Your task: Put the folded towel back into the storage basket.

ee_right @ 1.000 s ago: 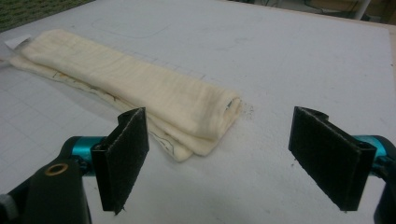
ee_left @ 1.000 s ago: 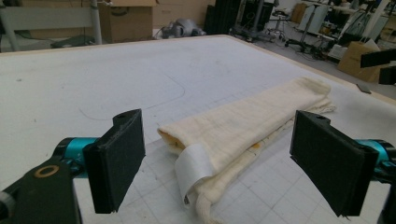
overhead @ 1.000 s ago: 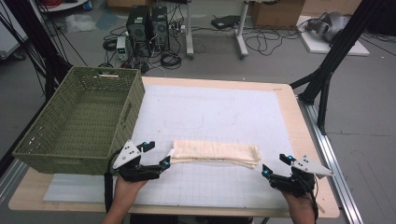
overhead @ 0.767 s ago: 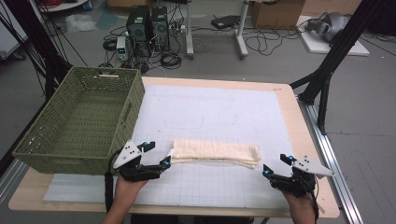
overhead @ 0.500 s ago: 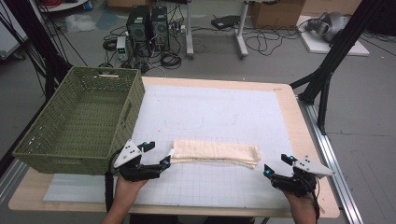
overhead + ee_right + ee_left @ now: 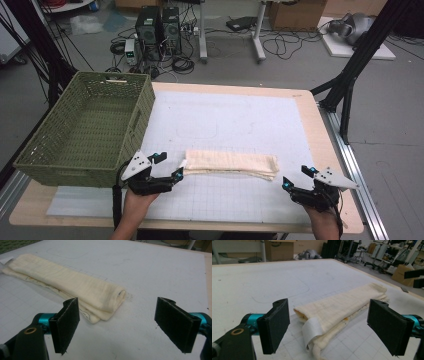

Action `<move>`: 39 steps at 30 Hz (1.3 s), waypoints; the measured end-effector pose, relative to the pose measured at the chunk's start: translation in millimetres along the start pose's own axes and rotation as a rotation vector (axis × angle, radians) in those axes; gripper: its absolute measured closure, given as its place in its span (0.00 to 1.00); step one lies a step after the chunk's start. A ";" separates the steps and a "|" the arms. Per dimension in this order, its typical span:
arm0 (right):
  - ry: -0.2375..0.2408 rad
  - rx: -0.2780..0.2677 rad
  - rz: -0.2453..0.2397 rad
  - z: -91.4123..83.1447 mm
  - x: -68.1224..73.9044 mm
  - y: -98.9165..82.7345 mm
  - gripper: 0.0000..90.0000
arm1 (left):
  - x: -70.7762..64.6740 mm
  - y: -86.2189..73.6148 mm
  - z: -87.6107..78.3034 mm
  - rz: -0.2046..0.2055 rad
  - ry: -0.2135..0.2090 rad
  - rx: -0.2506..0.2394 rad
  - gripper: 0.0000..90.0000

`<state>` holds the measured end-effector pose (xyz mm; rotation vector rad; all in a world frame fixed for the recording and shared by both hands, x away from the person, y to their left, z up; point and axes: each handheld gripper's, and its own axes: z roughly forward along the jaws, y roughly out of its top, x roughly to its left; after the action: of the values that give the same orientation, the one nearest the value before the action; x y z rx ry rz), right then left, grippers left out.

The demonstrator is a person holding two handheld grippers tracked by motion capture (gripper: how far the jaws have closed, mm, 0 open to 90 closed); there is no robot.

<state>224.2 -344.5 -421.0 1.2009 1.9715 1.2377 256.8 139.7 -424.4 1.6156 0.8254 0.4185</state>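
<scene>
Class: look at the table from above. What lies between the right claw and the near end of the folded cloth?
Nothing: in the high view only bare white mat separates the right claw from the folded cloth.

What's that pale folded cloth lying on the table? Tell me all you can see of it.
The cloth is cream, soft and loosely woven, folded into a long flat strip of several layers. It lies on the white gridded mat, near the front edge. A white tag hangs at its left end, between the open jaws of the left gripper. The right gripper, open too, is apart from its right end. Neither grips it.
</scene>
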 end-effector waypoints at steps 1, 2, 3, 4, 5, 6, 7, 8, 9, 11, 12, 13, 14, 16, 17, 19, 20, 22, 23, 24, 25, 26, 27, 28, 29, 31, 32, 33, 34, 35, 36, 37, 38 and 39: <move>0.000 -0.001 -0.007 0.5 -0.5 -0.1 0.21 | -0.4 0.4 0.2 0.001 -0.004 0.001 0.21; 0.002 0.003 -0.002 0.7 -0.2 -0.2 0.21 | -0.8 0.6 0.5 0.000 -0.005 0.002 0.20; 0.001 0.003 -0.001 0.9 -0.3 -0.2 0.21 | -1.2 0.7 0.7 0.002 -0.005 0.004 0.20; 0.001 0.004 -0.001 1.0 -0.4 -0.3 0.21 | -1.7 1.0 1.4 0.000 -0.007 0.003 0.20; -0.001 0.005 0.001 0.9 -0.3 -0.4 0.21 | -1.5 2.1 2.1 0.009 -0.011 0.008 0.20; 0.000 0.004 0.001 1.0 -0.7 -0.6 0.21 | -1.9 3.4 2.6 0.011 -0.009 0.008 0.20; -0.002 0.003 -0.001 1.0 -0.9 -0.6 0.21 | -1.9 4.6 2.6 0.014 -0.006 0.007 0.20; -0.001 0.002 0.000 1.3 -0.9 -0.8 0.21 | -2.3 5.7 2.9 0.007 -0.009 0.006 0.20; -0.002 0.004 -0.002 1.3 -1.0 -0.7 0.21 | -2.5 6.7 3.0 0.006 -0.012 0.009 0.20; -0.002 0.003 -0.002 1.4 -0.6 -0.6 0.21 | -2.7 8.2 3.3 0.009 -0.020 0.011 0.20; -0.002 0.004 0.000 1.2 -0.3 -0.4 0.21 | -2.6 9.7 4.0 0.008 -0.028 0.013 0.20; -0.002 0.003 -0.001 1.3 -0.3 -0.4 0.21 | -2.2 11.4 4.6 0.007 -0.029 0.012 0.20; -0.002 0.003 -0.002 1.3 -0.3 -0.4 0.21 | -1.6 13.6 5.4 0.003 -0.032 0.012 0.20; -0.002 0.003 -0.002 1.1 -0.3 -0.5 0.21 | -0.2 18.5 7.1 -0.009 -0.040 0.011 0.20; -0.002 0.002 0.001 0.9 -0.1 -0.5 0.21 | 0.0 20.7 8.3 -0.014 -0.042 0.008 0.20; -0.003 -0.001 0.001 0.3 -0.6 -0.7 0.21 | 0.6 24.9 11.5 -0.018 -0.042 0.014 0.20; -0.003 0.000 0.004 0.2 -0.8 -0.8 0.21 | 0.5 26.8 13.8 -0.022 -0.043 0.017 0.20; -0.005 0.002 0.003 0.4 -1.4 -1.0 0.21 | 1.0 30.2 18.8 -0.024 -0.043 0.030 0.20; -0.005 0.005 0.002 0.3 -1.5 -1.1 0.21 | 1.2 31.5 21.7 -0.028 -0.040 0.040 0.20; -0.004 0.003 0.002 0.4 -1.5 -1.2 0.21 | 1.9 32.4 24.8 -0.034 -0.033 0.057 0.21; -0.004 0.001 0.000 0.3 -1.6 -1.1 0.21 | 3.3 32.9 28.0 -0.043 -0.026 0.079 0.22; -0.005 0.001 0.000 0.2 -1.6 -1.1 0.21 | 4.8 33.0 31.4 -0.059 -0.019 0.106 0.23; -0.004 0.001 0.003 0.3 -1.5 -1.1 0.21 | 6.7 32.7 35.3 -0.071 -0.014 0.132 0.24; -0.005 0.001 0.000 0.4 -1.8 -1.2 0.21 | 8.2 31.9 38.9 -0.078 -0.005 0.150 0.26; -0.005 0.004 0.001 0.4 -1.6 -1.1 0.21 | 9.4 30.9 42.0 -0.083 0.008 0.163 0.26; -0.004 0.004 0.001 0.3 -1.6 -1.1 0.21 | 11.6 29.1 46.9 -0.097 0.023 0.185 0.27; -0.004 0.001 0.000 0.3 -1.6 -1.1 0.21 | 12.5 28.1 48.9 -0.100 0.026 0.197 0.28; -0.004 0.001 0.000 0.3 -1.6 -1.1 0.21 | 12.5 28.1 48.9 -0.100 0.026 0.197 0.29; -0.004 0.003 0.006 0.2 -1.3 -1.1 0.21 | 13.0 27.0 51.0 -0.104 0.035 0.209 0.30; -0.004 0.004 0.006 0.1 -1.5 -1.2 0.21 | 15.0 24.5 55.2 -0.113 0.046 0.238 0.30; -0.006 0.006 0.006 0.1 -1.6 -1.3 0.21 | 15.0 24.5 55.2 -0.113 0.046 0.238 0.30; -0.004 0.005 0.010 0.0 -1.3 -1.2 0.21 | 16.3 22.3 58.9 -0.121 0.049 0.269 0.31; -0.005 0.004 0.008 -0.1 -1.4 -1.2 0.21 | 16.5 21.3 60.5 -0.127 0.048 0.281 0.32; -0.003 0.002 0.006 0.0 -1.4 -1.2 0.21 | 17.0 20.5 62.0 -0.128 0.046 0.295 0.32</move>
<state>224.4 -346.0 -422.2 1.2100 1.9683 1.2367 316.0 107.5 -421.4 1.8157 1.0577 0.2518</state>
